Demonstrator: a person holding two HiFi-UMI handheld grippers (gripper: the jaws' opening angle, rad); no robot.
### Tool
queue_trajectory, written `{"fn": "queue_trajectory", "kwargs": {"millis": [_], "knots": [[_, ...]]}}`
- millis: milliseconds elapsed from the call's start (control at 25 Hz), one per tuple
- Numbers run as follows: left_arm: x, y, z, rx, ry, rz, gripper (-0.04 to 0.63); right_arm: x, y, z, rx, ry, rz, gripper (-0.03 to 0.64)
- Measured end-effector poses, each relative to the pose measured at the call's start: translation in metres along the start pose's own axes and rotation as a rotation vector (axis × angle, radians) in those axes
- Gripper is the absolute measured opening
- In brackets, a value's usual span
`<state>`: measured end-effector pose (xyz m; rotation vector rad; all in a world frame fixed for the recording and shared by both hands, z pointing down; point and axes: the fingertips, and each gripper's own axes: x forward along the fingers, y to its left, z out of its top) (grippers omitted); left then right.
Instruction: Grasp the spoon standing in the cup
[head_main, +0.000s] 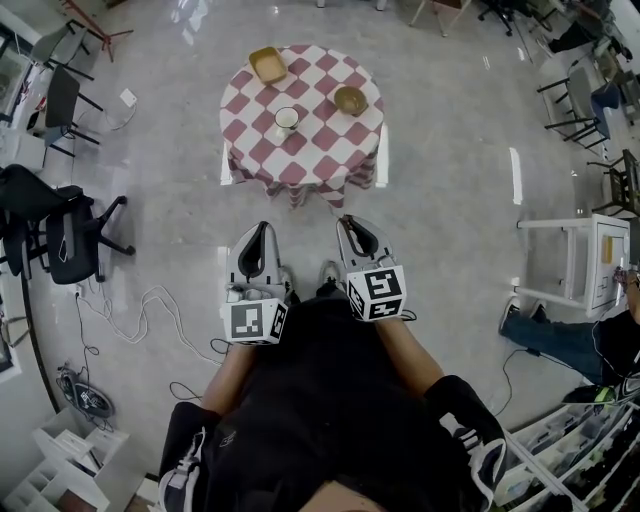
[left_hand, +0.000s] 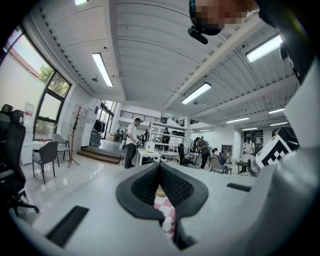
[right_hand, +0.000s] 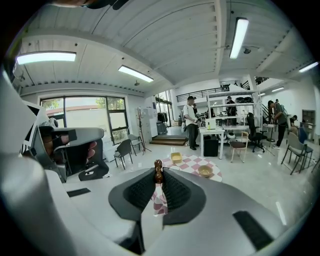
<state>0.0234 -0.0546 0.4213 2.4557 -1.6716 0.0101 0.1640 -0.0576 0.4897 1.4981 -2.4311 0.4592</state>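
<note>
A white cup (head_main: 286, 121) stands on the round table with the red-and-white checked cloth (head_main: 300, 160), far ahead of me. Whether a spoon stands in it is too small to tell. My left gripper (head_main: 262, 228) and right gripper (head_main: 350, 222) are held side by side at waist height, well short of the table. The left gripper (left_hand: 160, 170) has its tips together with nothing between them. The right gripper (right_hand: 158, 176) is shut on a slim utensil (right_hand: 158, 170) with a brown knobbed end past the tips and a pale part running back. That end hides the cup in the right gripper view.
A yellow square dish (head_main: 267, 64) and a round wooden bowl (head_main: 350, 100) also sit on the table. Black office chairs (head_main: 70, 235) and loose cables (head_main: 150, 305) lie to the left, a white rack (head_main: 580, 260) to the right. People stand at benches (right_hand: 190, 122) far behind.
</note>
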Motion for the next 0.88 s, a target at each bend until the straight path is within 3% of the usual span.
{"fn": "queue_trajectory", "kwargs": {"millis": [880], "knots": [[-0.004,0.009,0.001,-0.019,-0.007,0.004,0.008,0.004,0.012,-0.004,-0.009,0.005,0.010,0.057]]}}
